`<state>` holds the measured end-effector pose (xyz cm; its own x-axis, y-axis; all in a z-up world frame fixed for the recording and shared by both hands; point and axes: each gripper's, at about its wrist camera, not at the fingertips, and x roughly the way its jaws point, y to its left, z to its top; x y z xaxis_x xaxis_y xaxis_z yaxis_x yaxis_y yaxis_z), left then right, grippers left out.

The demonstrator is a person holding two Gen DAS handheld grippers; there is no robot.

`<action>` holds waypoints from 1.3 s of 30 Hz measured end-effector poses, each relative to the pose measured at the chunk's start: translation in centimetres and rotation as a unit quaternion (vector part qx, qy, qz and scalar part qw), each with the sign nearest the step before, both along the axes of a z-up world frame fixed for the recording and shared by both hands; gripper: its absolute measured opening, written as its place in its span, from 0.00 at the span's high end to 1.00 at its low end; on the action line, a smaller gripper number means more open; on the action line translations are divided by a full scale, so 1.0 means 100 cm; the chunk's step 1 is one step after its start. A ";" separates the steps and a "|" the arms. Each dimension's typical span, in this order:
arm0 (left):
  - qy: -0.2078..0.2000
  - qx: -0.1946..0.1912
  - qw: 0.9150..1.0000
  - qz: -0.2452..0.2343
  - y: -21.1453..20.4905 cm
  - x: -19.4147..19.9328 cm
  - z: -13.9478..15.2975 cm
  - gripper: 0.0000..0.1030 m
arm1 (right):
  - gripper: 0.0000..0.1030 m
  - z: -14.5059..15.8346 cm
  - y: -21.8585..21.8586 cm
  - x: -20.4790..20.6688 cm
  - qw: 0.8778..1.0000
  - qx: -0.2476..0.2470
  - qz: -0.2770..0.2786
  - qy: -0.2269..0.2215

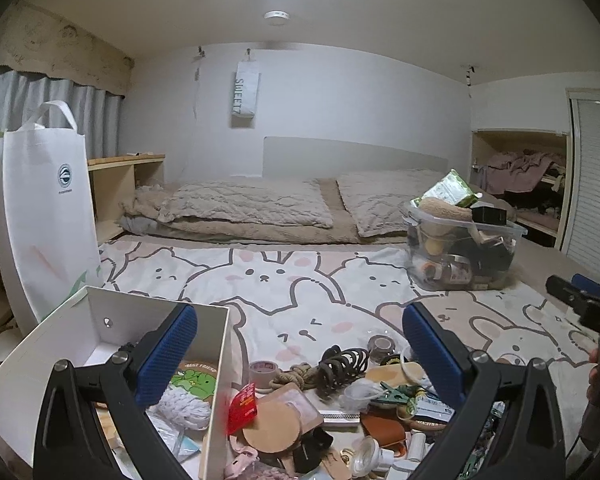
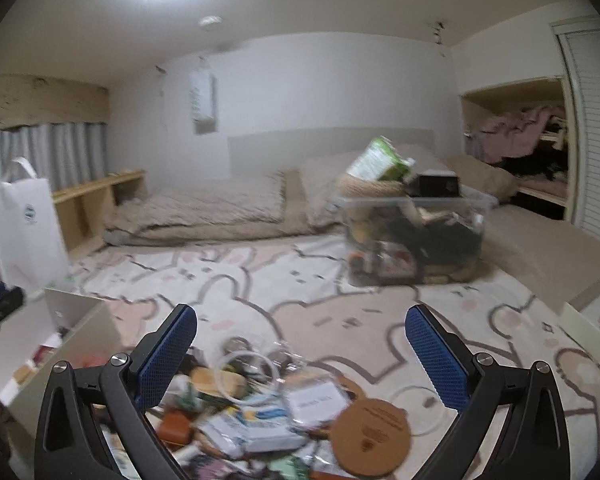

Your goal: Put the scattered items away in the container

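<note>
Both your grippers are spread wide and hold nothing. In the left wrist view, your left gripper point(image 1: 300, 356) hangs over the seam between the white box point(image 1: 100, 316) and the pile of scattered items point(image 1: 340, 400). Its left pad sits over the box's open top, at the lower left of the frame, and its right pad sits over the pile at lower centre and lower right.

The relation to mind is this: the pile lies directly ahead of and below the jaws, and the box lies just to the pile's left, touching its edge. The red packet point(image 1: 242, 406) leans against the box's near wall, between your fingers, with its long axis running roughly up and down the frame. It looks like the shortest carry.

In the right wrist view, which is blurred, your right gripper point(image 2: 302, 354) hovers over the same pile. The round cork coaster point(image 2: 370, 438) lies low and right of centre, and the white box point(image 2: 76, 320) sits at the far left of the frame.

Your left hand appears nearer the box, so it seems better placed for the drop. Your right hand would have to cross the whole pile.

The clear tub point(image 1: 460, 248), already heaped, stands well apart at the right.
</note>
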<state>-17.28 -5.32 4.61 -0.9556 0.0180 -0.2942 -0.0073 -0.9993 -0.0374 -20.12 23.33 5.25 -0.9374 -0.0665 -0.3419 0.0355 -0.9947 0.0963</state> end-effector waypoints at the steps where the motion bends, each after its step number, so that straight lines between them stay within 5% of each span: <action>1: -0.002 -0.002 1.000 -0.003 0.002 -0.001 -0.001 0.00 | 0.00 -0.003 0.003 -0.002 1.000 -0.001 -0.003 -0.007; 18: -0.066 -0.042 0.995 -0.069 0.040 -0.015 -0.033 0.00 | 0.00 -0.080 0.047 -0.031 0.989 -0.059 -0.014 -0.133; 39: -0.131 -0.047 0.981 -0.138 0.068 -0.024 -0.072 0.00 | 0.00 -0.141 0.074 -0.060 0.960 -0.136 0.007 -0.244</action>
<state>-19.72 1.52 -2.57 -0.8092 0.2267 -0.5420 -0.2810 -0.9595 0.0183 -26.15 30.69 -8.87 -0.6685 -0.2270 -0.7082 -0.0671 -0.9300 0.3614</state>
